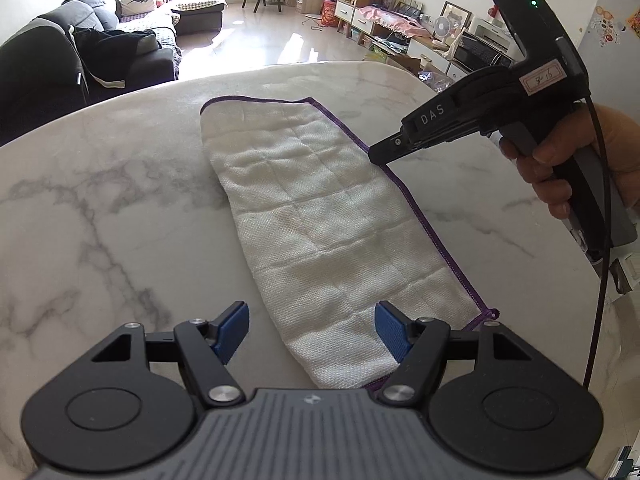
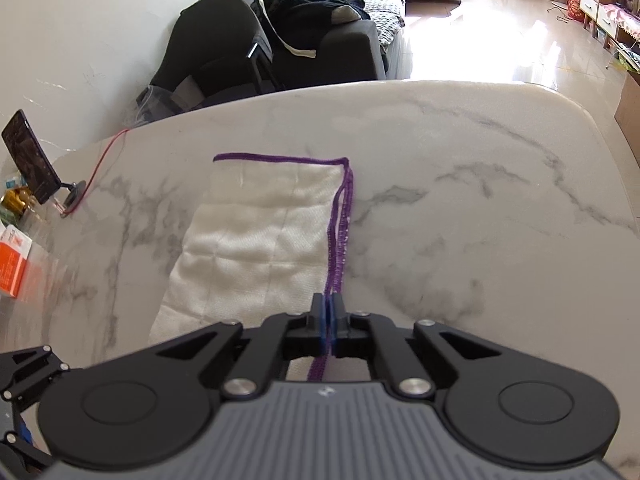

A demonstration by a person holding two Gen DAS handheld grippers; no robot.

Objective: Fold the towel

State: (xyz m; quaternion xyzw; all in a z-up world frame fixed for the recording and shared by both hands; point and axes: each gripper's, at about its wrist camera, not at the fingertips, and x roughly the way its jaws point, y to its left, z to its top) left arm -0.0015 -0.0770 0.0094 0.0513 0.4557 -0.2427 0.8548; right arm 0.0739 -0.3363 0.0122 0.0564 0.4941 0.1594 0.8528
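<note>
Sunlit living room with a dark sofa [image 2: 304, 36] lies behind the marble worktop [image 1: 100, 200], where the white towel [image 1: 316, 216] with purple edging lies folded lengthwise into a long strip. Over its near end the left gripper [image 1: 312, 330] hangs with jaws spread apart, pressing nothing. At the strip's hemmed long edge, the right gripper [image 2: 329, 316] has its jaws pinched closed on the doubled purple hem [image 2: 340, 236].

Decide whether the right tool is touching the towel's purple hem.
Touching. The right wrist view shows the right tool shut on the towel's purple hem.
</note>
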